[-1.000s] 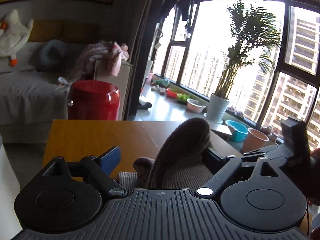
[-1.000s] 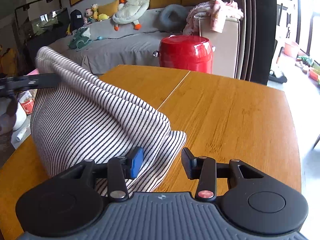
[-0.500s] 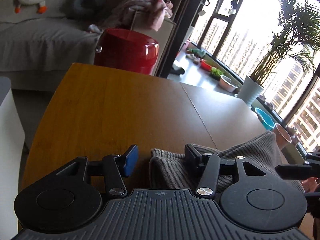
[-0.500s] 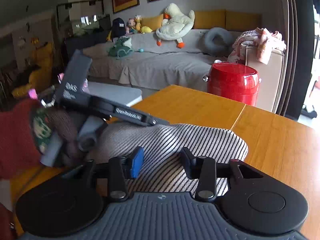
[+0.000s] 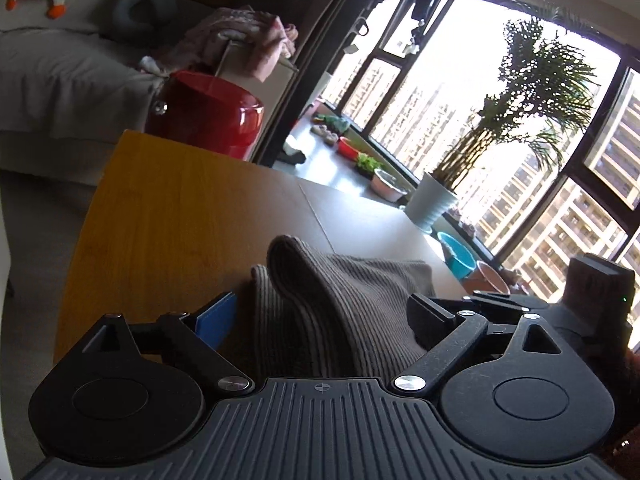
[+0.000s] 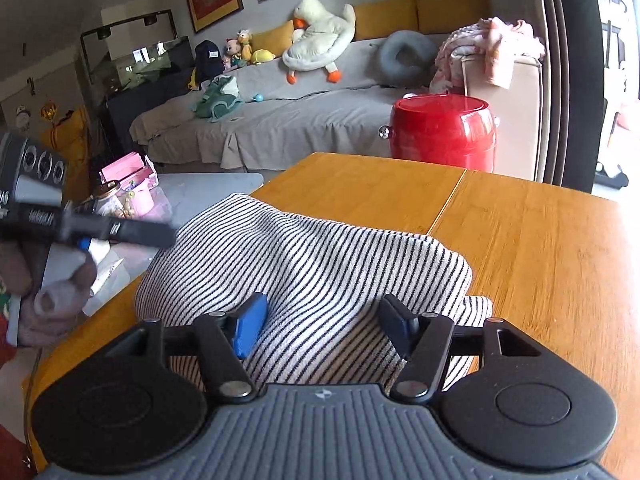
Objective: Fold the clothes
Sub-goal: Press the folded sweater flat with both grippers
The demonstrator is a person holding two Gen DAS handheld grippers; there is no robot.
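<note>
Lowered from its raised drape, striped garment now lies on table; left gripper and right gripper jaws opening, straddling cloth unpinched

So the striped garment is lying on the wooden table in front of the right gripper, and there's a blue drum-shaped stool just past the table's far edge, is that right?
Not quite: the drum-shaped stool is red, not blue, as the right wrist view shows. The rest holds: the striped garment lies on the wooden table in front of the right gripper, and the stool stands just past the table's far edge.
</note>
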